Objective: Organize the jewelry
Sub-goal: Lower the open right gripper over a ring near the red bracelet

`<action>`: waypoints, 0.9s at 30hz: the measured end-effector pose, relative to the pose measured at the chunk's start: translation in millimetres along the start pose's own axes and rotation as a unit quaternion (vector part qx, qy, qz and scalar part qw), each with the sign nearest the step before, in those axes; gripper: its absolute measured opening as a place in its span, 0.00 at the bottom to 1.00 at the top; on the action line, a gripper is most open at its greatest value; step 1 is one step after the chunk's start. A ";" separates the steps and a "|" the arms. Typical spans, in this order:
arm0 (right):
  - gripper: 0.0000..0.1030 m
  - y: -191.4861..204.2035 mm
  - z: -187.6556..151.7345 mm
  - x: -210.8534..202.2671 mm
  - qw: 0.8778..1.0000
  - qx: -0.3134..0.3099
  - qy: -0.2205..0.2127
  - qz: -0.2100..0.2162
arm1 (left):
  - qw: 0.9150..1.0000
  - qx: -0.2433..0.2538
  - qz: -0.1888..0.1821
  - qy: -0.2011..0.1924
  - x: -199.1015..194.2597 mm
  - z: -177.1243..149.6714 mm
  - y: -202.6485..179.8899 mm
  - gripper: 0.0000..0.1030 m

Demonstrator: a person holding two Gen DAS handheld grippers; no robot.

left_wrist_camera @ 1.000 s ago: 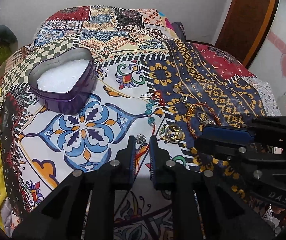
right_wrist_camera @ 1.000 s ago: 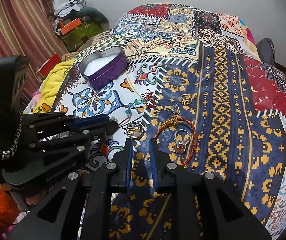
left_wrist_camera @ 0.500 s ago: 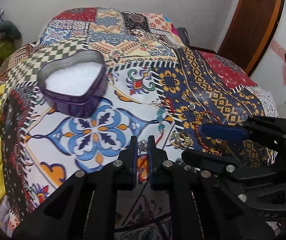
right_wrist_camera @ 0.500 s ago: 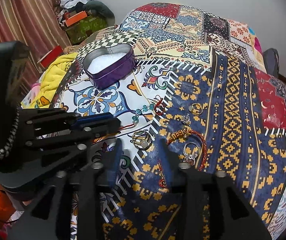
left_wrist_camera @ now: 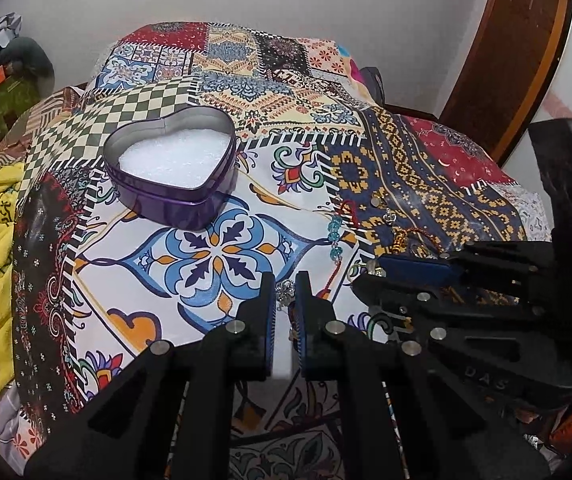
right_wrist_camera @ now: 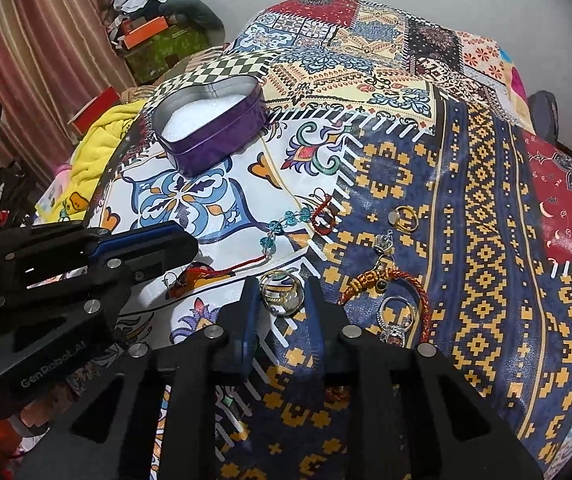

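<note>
Both grippers nearer jewelry, right gripper [right_wrist_camera: 281, 300] opened around rings [right_wrist_camera: 281, 292]

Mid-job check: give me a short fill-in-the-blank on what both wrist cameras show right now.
1. The purple tin is shaped like a ____.
2. The right gripper has its jaws open around a pair of ____ lying on the bedspread.
3. The tin's lining is ____ in colour.
4. The red cord bracelet lies on the ____-and-yellow patterned patch.

Missing words: heart; rings; white; blue
</note>
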State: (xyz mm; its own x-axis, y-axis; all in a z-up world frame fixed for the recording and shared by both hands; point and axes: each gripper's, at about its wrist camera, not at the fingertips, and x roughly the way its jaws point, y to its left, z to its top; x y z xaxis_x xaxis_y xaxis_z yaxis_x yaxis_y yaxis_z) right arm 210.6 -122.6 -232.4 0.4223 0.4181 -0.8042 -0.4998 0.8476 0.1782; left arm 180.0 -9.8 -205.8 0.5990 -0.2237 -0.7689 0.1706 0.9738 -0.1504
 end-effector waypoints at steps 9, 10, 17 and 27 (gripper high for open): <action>0.18 3.5 1.7 -16.9 1.000 -0.007 -0.021 -0.004 | 1.000 0.000 0.001 -0.022 -18.5 7.9 -3.7 0.08; 0.18 4.0 2.1 -20.8 1.000 -0.008 -0.025 -0.005 | 1.000 0.000 0.001 -0.026 -21.4 9.0 -4.1 0.08; 0.18 8.8 2.6 -36.9 0.999 -0.021 -0.040 -0.010 | 0.999 0.002 0.003 -0.048 -41.6 13.3 -8.2 0.08; 0.18 11.3 -14.0 -28.6 0.999 -0.028 -0.013 -0.011 | 0.999 -0.007 -0.005 -0.035 -44.5 3.4 -3.2 0.08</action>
State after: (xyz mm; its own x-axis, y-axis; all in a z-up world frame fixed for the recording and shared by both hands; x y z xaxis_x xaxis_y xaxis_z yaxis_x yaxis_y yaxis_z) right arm 182.2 -129.5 -215.3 0.4526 0.4074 -0.7932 -0.5303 0.8381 0.1279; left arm 155.5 -3.1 -169.0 0.6503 -0.2346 -0.7226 0.1659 0.9720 -0.1663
